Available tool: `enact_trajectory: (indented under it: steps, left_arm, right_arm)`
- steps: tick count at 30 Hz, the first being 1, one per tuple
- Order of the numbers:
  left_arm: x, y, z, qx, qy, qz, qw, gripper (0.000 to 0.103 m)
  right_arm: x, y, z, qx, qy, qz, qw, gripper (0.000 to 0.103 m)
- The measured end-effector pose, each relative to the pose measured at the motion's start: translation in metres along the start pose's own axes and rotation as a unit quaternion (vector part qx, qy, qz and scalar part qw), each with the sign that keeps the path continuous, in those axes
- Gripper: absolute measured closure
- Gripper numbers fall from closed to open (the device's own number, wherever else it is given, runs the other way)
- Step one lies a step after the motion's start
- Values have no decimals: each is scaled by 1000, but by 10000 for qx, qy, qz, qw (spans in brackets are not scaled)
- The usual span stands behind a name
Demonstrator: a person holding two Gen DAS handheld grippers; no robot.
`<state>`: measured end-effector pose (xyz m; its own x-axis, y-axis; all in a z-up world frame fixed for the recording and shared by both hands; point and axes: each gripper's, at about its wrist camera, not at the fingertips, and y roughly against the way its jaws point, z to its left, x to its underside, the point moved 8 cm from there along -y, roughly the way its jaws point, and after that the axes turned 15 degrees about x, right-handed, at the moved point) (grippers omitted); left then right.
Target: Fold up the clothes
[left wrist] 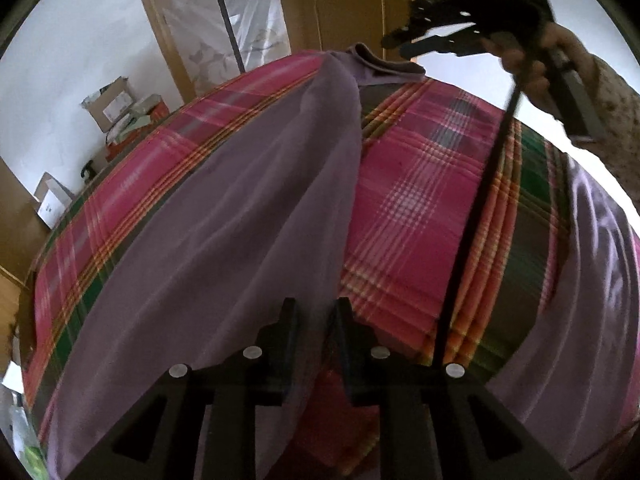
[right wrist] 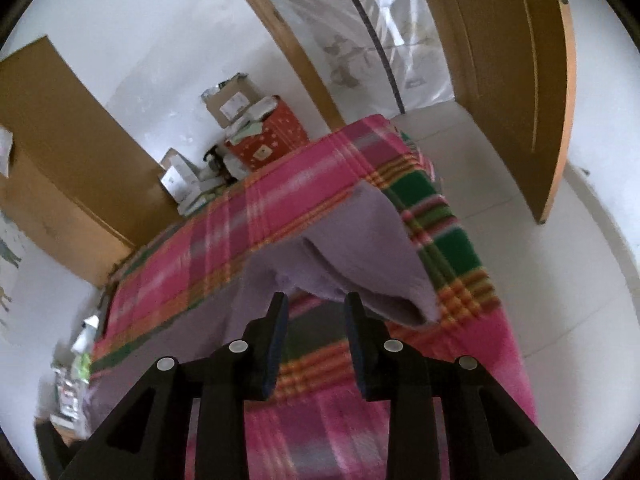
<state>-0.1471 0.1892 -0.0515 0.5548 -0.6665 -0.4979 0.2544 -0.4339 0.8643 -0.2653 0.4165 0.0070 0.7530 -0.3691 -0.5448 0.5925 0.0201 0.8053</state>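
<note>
The left claw (left wrist: 313, 312) points steeply down, its two black fingers (left wrist: 285, 320) a narrow gap apart. A fold of the soft lilac-purple knit garment (left wrist: 224, 216) rises up through that gap, but the pads do not visibly press on it. From this claw the garment runs ahead in a long draped band across the pink, green and orange plaid blanket (left wrist: 416, 184) that covers the bed. At the far end ahead lies the garment's darker ribbed collar (left wrist: 380, 65), just below the other claw. Another lilac part of the cloth (left wrist: 592, 264) lies off to the right of the left claw, at the blanket's edge.

In the left wrist view the right claw (left wrist: 394, 44) hangs above the collar, held by a hand (left wrist: 532, 64) in a speckled sleeve (left wrist: 616, 112); a thin black cable (left wrist: 476, 216) runs down from it.

The right claw (right wrist: 316, 304), seen from its own camera, stands with its fingers (right wrist: 358, 316) clearly apart and nothing between them. Just ahead of its tips a folded lilac corner of the garment (right wrist: 360, 252) rests on the blanket, drooping near the right-hand finger; the picture is blurred there, so contact cannot be judged.

Farther ahead of this claw, beyond the bed, stand cardboard boxes (right wrist: 230, 100) and a red box (right wrist: 276, 136) against a white wall, with a wooden door (right wrist: 508, 80) to the right.
</note>
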Motion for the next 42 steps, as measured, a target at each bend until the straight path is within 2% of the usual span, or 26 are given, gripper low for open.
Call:
enact_trajectory:
  steps: [3,6,9,11,17,24,27,31,38,42]
  left_arm:
    - [-6,-4,-3,-204,-231,43,9995,83]
    - [-7,-6,-5,-140,-271,12,9995,89]
    - [-8,-5,1,95,-13,-42,9999,99]
    - [-8,-1,8,175,208,-116,9996,100]
    - [-15,38,12,487,481,-748,9948,100]
    - [-17,66,36,615,1051,-1152,9859,100]
    - [-13,68,40,704,1226,-1176,9830,100]
    - [-5,66,36,667,1141,-1086,9853,100]
    - [2,55,15,785,877,-817,9897,100]
    - [2,48,4,864,738,-714,9910,100]
  right_arm:
    - [6,5,-12,46,-14,-153,9999,73]
    - [10,5,-26,350,78,-357,9987,73]
    - [15,-2,-33,508,230,-289,9980,73]
    - [16,-2,-35,675,391,-387,9962,73]
    - [14,-12,-32,1270,1012,-655,9845,73]
    - [5,-31,-53,1243,571,-462,9895,74]
    - [-1,-28,-63,1247,313,-507,9904,99]
    - [-13,-12,-84,1300,-85,-721,9889,99]
    - [-28,3,-129,1263,-944,-699,9850,99]
    - [-41,10,-138,1216,-1104,-738,9837,99]
